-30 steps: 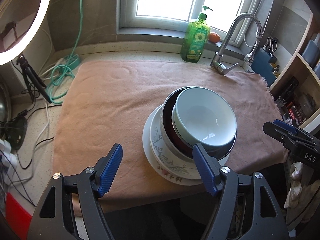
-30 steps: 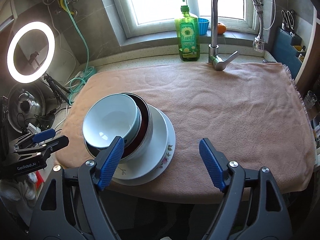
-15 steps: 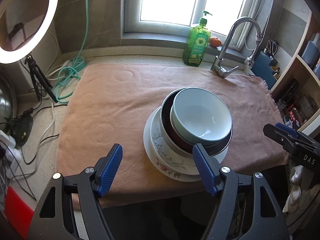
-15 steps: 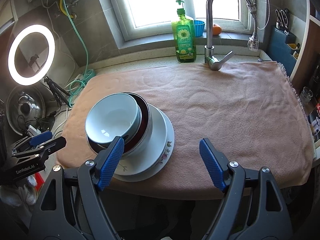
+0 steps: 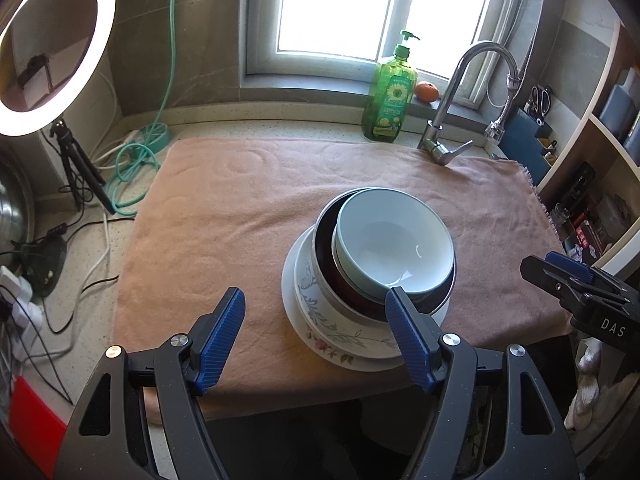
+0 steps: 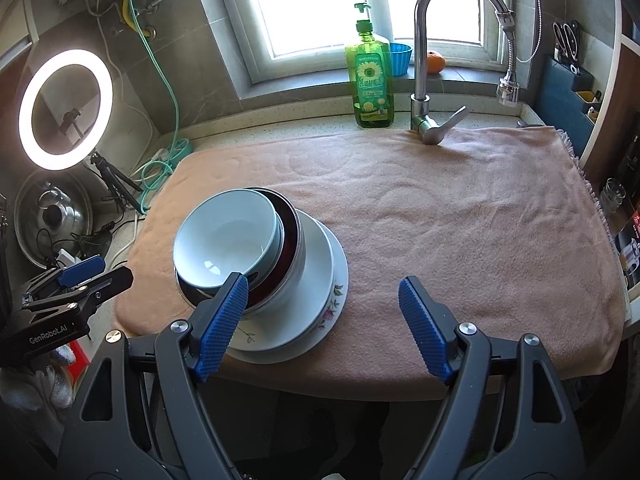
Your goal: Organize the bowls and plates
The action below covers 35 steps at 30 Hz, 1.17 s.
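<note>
A stack of dishes stands on the pink towel [image 5: 240, 216] [image 6: 460, 216] near its front edge. On top is a pale blue bowl [image 5: 394, 246] [image 6: 228, 240], nested in a dark red bowl [image 5: 340, 280] [image 6: 290, 232]. Below lie a flowered deep plate [image 5: 320, 312] [image 6: 320, 264] and a wider flowered plate [image 5: 340, 356] [image 6: 336, 296]. My left gripper [image 5: 316, 320] hangs open in front of the stack, nothing between its fingers. My right gripper [image 6: 322, 308] is open too, to the right of the stack, its left fingertip over the bowls' rim. Each gripper shows in the other's view, right [image 5: 576, 280] and left [image 6: 76, 280].
A green soap bottle [image 5: 390, 96] [image 6: 370, 76] and a faucet [image 5: 472, 92] [image 6: 428, 60] stand behind the towel. A ring light [image 5: 44, 48] [image 6: 64, 108], its tripod and cables are at the left, with a metal lid [image 6: 52, 216]. Shelves [image 5: 592, 184] rise at the right.
Both views have drawn back and tilted up slightly, so the stack and towel sit a little further off. The dishes have not moved and both grippers stay as wide.
</note>
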### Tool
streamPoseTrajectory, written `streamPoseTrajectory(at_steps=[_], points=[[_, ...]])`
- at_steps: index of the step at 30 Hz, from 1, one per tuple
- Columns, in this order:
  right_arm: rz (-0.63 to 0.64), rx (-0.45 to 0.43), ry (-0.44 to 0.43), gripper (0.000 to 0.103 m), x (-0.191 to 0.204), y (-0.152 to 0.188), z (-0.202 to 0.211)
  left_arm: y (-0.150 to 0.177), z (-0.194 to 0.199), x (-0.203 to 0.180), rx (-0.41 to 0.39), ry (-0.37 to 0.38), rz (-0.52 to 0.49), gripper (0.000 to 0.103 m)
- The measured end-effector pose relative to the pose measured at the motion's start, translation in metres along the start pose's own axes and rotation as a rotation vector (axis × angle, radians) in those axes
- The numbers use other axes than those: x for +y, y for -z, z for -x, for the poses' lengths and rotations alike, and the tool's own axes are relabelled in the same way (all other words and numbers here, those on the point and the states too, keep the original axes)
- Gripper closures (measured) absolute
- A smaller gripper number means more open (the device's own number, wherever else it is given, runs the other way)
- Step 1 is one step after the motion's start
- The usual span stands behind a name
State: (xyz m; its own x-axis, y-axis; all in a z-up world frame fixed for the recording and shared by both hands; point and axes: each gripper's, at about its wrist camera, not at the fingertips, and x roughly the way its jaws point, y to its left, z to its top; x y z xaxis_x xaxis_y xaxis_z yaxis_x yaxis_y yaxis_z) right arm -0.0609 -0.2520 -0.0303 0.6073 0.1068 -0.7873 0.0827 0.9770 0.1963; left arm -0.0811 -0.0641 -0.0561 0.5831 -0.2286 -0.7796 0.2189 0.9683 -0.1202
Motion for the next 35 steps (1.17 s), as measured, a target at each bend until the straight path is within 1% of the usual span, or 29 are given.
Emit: streamPoseTrajectory(at_steps=[6, 17, 26, 32, 35], points=[[0.002, -0.001, 0.005, 0.023, 0.000, 0.000, 0.000, 0.000, -0.001, -0.005, 0.001, -0.019, -0.008, 0.030], [-0.017, 0.012, -0.012, 0.023, -0.005, 0.002, -0.005, 0.000, -0.002, -0.011, 0.011, -0.026, -0.013, 0.030], [-0.008, 0.019, -0.013, 0.023, 0.002, 0.002, -0.009, 0.002, -0.004, -0.005, 0.029, -0.022, 0.010, 0.030], [-0.009, 0.020, -0.012, 0.023, 0.002, 0.002, -0.009, 0.001, -0.002, -0.004, 0.001, -0.042, 0.005, 0.030], [-0.015, 0.022, -0.014, 0.023, 0.001, 0.001, -0.011, 0.000, -0.003, -0.001, 0.005, -0.037, 0.016, 0.030]])
